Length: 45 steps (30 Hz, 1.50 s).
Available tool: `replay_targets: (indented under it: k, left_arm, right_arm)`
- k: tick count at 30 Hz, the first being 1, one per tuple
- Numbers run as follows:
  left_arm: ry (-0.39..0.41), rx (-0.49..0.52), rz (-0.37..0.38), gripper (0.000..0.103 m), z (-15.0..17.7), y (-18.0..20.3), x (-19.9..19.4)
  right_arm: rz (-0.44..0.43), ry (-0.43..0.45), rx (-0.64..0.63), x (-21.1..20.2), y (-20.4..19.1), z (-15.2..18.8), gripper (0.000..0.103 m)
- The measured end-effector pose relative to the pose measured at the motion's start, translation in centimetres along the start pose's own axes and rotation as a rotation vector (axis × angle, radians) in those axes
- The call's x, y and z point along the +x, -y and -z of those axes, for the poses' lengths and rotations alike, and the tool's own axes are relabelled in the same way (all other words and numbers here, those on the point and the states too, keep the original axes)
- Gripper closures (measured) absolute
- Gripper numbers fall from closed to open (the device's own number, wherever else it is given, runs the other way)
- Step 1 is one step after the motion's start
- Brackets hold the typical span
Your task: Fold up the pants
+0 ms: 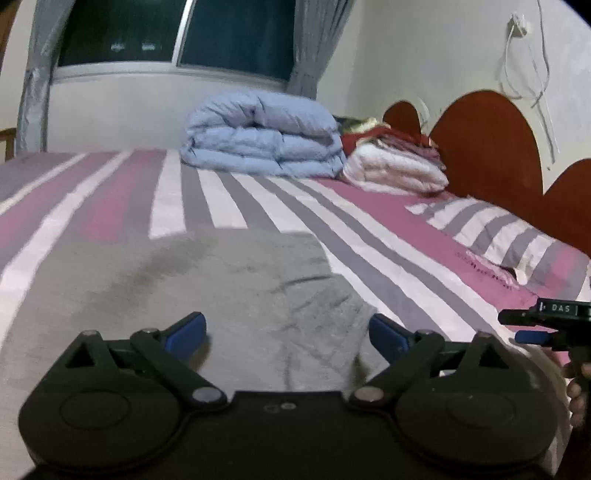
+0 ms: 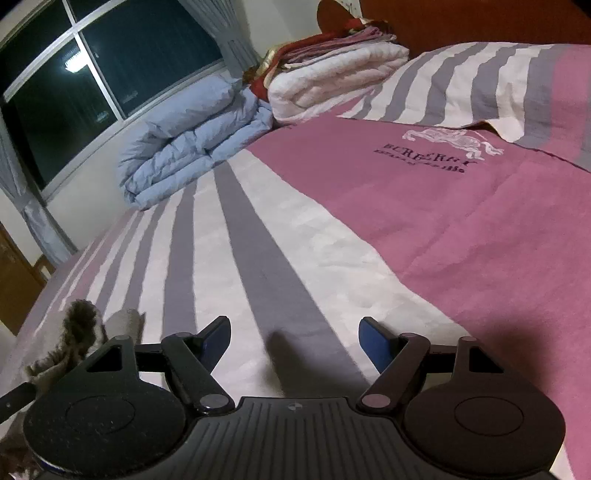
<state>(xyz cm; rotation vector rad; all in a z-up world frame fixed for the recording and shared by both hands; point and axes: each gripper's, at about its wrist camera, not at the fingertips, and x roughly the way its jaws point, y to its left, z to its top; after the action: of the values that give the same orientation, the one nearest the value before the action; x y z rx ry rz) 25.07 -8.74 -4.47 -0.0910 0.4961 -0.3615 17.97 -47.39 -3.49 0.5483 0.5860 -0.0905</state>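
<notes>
Grey pants point(image 1: 207, 288) lie spread flat on the striped bed point(image 1: 369, 221), filling the near middle of the left wrist view. My left gripper point(image 1: 288, 332) is open and empty, hovering just above the pants. My right gripper point(image 2: 295, 341) is open and empty over bare striped sheet; it also shows at the right edge of the left wrist view point(image 1: 524, 326). In the right wrist view only a furry grey edge of the pants point(image 2: 79, 328) shows at the lower left, left of the gripper.
A folded light-blue duvet point(image 1: 262, 136) and a stack of folded white and red linens point(image 1: 395, 162) sit at the far end of the bed. A striped pillow point(image 1: 509, 236) lies by the brown headboard point(image 1: 487, 147). A window with curtains point(image 1: 177, 33) stands behind.
</notes>
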Motion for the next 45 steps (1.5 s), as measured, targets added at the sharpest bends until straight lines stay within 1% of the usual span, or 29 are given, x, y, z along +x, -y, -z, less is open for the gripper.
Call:
replay_targets:
  k: [5,12,15,18,19,20,21,23,25,27,30,32,35,36,37,38,39,40,42,43,44,45]
  left_arm:
    - [0.021,-0.024,-0.085,0.015,0.0,-3.9,-3.0]
    - [0.023,-0.063,-0.201,0.016,1.5,-9.7,-6.8]
    - [0.020,-0.089,-0.246,0.016,2.1,-11.7,-7.9]
    - [0.029,-0.116,-0.291,0.016,2.7,-13.6,-9.0]
    - [0.038,-0.123,-0.310,0.016,2.9,-14.2,-9.3]
    - [0.045,-0.132,-0.329,0.016,3.2,-14.7,-9.7]
    - [0.049,-0.143,-0.343,0.016,3.5,-15.2,-9.9]
    - [0.051,-0.172,-0.367,0.016,4.1,-16.2,-10.3]
    - [0.050,-0.220,-0.390,0.016,4.7,-17.4,-10.7]
    - [0.050,-0.261,-0.397,0.016,5.1,-18.5,-11.1]
    - [0.054,-0.287,-0.405,0.015,5.4,-19.3,-11.5]
    - [0.051,-0.307,-0.406,0.015,5.7,-19.7,-11.7]
    - [0.045,-0.311,-0.405,0.015,6.0,-20.0,-11.8]
    - [0.045,-0.315,-0.403,0.015,6.0,-20.0,-11.8]
    - [0.045,-0.319,-0.403,0.015,6.1,-20.1,-11.8]
    - [0.044,-0.324,-0.404,0.015,6.1,-20.1,-11.8]
    - [0.043,-0.328,-0.404,0.015,6.1,-20.2,-11.8]
    - [0.043,-0.331,-0.404,0.015,6.3,-20.2,-11.9]
    - [0.044,-0.330,-0.403,0.015,6.3,-20.2,-11.9]
    - [0.042,-0.329,-0.403,0.015,6.3,-20.3,-11.9]
    - [0.041,-0.327,-0.404,0.015,6.3,-20.3,-11.8]
    - [0.037,-0.323,-0.404,0.015,6.3,-20.3,-11.7]
  right_arm:
    - [-0.014,0.011,-0.004,0.2,-1.6,0.2,0.027]
    - [-0.059,0.000,-0.030,1.3,-5.3,1.3,0.027]
    - [-0.104,-0.010,-0.037,1.6,-7.3,1.9,0.027]
    - [-0.203,-0.031,-0.054,1.8,-9.9,2.6,0.028]
    - [-0.237,-0.040,-0.063,1.9,-10.8,2.8,0.031]
    - [-0.280,-0.051,-0.075,1.9,-11.9,3.1,0.047]
    - [-0.311,-0.063,-0.079,2.0,-12.6,3.5,0.057]
    - [-0.364,-0.090,-0.072,2.4,-14.2,4.0,0.059]
    - [-0.385,-0.114,-0.057,2.8,-15.3,4.5,0.059]
    - [-0.416,-0.151,-0.020,3.4,-15.9,5.1,0.059]
    - [-0.440,-0.186,-0.023,4.0,-17.0,6.1,0.059]
    - [-0.433,-0.203,-0.028,4.7,-17.6,6.6,0.059]
    - [-0.441,-0.227,0.004,5.9,-18.3,6.8,0.059]
    - [-0.446,-0.235,0.014,6.4,-18.6,6.9,0.064]
    - [-0.444,-0.242,0.020,6.7,-19.0,6.9,0.074]
    - [-0.430,-0.241,0.004,6.9,-19.5,6.7,0.080]
    - [-0.428,-0.235,-0.008,6.6,-19.9,6.6,0.081]
    - [-0.442,-0.209,-0.015,6.0,-20.0,6.3,0.082]
    - [-0.478,-0.127,0.007,4.5,-19.5,5.3,0.083]
    - [-0.473,-0.105,0.023,4.2,-19.0,5.0,0.083]
    - [-0.458,-0.101,0.036,4.3,-18.4,4.8,0.083]
    - [-0.433,-0.127,0.044,5.1,-17.8,4.9,0.083]
